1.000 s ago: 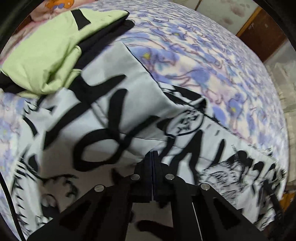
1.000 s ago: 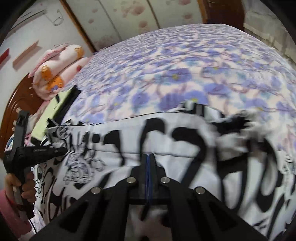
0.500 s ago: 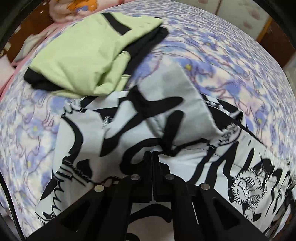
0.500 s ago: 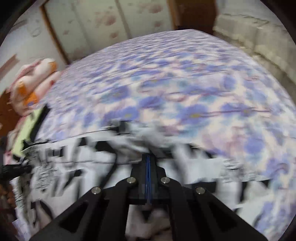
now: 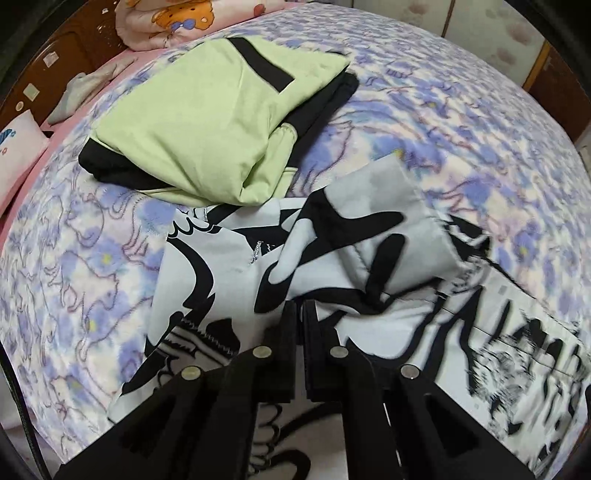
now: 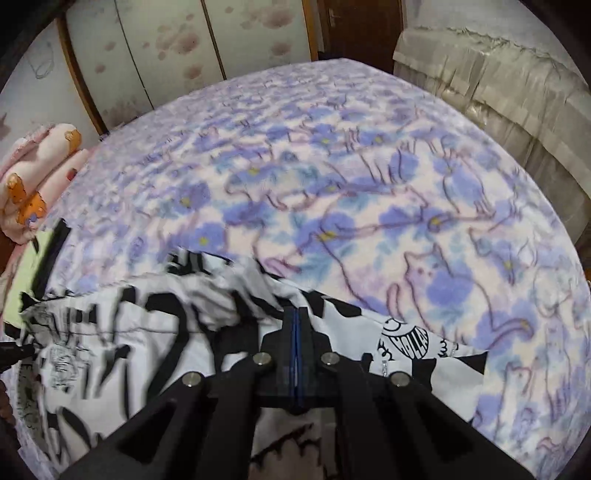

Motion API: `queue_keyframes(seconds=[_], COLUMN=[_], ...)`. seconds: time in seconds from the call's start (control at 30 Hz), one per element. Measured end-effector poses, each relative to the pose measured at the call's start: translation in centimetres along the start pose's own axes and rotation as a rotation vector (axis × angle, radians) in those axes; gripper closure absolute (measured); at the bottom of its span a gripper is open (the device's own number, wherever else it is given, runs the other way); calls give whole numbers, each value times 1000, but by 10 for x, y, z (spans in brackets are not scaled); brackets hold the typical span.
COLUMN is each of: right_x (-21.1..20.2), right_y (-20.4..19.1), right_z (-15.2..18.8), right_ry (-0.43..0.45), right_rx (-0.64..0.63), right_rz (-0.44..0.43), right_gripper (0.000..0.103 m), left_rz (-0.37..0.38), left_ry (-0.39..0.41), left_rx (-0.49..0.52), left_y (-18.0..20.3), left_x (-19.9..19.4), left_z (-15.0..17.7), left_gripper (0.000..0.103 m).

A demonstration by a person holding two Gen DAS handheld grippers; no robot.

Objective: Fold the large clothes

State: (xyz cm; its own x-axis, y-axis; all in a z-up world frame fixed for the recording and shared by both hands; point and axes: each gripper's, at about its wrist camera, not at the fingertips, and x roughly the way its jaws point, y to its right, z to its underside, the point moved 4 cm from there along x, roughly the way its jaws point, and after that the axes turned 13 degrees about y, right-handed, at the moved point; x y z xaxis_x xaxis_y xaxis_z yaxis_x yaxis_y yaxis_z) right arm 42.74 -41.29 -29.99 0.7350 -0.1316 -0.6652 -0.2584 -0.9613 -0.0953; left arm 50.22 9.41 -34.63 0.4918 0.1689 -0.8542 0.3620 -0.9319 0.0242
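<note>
A large white garment with black graffiti print (image 5: 229,273) lies on the bed; it also shows in the right wrist view (image 6: 140,332). My left gripper (image 5: 300,306) is shut on a fold of it, and a raised flap (image 5: 373,225) hangs over ahead of the fingers. My right gripper (image 6: 296,314) is shut on the garment's far edge, with bunched cloth just left of the fingers.
A folded lime-green and black garment (image 5: 207,122) lies just beyond the white one, near the left. The bed cover (image 6: 332,177) is purple floral. A pink cartoon quilt (image 5: 173,18) sits at the headboard. A grey covered sofa (image 6: 498,92) stands beyond the bed's far right.
Both grippers pulled back toward me and lifted, still shut on the garment. The cloth folded over itself and covers less of the bed; more floral cover shows.
</note>
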Motion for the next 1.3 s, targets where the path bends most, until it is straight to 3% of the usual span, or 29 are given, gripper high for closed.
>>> queue_keyframes(seconds=[0.23, 0.37, 0.57, 0.73, 0.9, 1.13, 1.3], right_x=[-49, -72, -82, -66, -41, -7, 15], right_y=[-39, -73, -119, -147, -167, -171, -173], right_z=[-22, -24, 0, 36, 71, 107, 121], right_ry=[20, 16, -108, -324, -484, -600, -647], right_rx=[-12, 7, 127, 275, 316, 309, 279], right_rz=[-67, -128, -246, -288, -248, -134, -83], right_gripper=[103, 103, 103, 103, 103, 103, 103], left_rz=[108, 130, 138, 205, 244, 277, 358], left_ry=[-1, 10, -10, -68, -109, -176, -232], left_rx=[-59, -90, -156, -280, -363, -390, -443], left_y=[-20, -42, -77, -102, -121, -140, -143], left_x=[-49, -74, -91, -89, -88, -77, -66], left_z=[10, 29, 66, 96, 115, 133, 143], left_gripper=[101, 101, 101, 101, 101, 101, 96])
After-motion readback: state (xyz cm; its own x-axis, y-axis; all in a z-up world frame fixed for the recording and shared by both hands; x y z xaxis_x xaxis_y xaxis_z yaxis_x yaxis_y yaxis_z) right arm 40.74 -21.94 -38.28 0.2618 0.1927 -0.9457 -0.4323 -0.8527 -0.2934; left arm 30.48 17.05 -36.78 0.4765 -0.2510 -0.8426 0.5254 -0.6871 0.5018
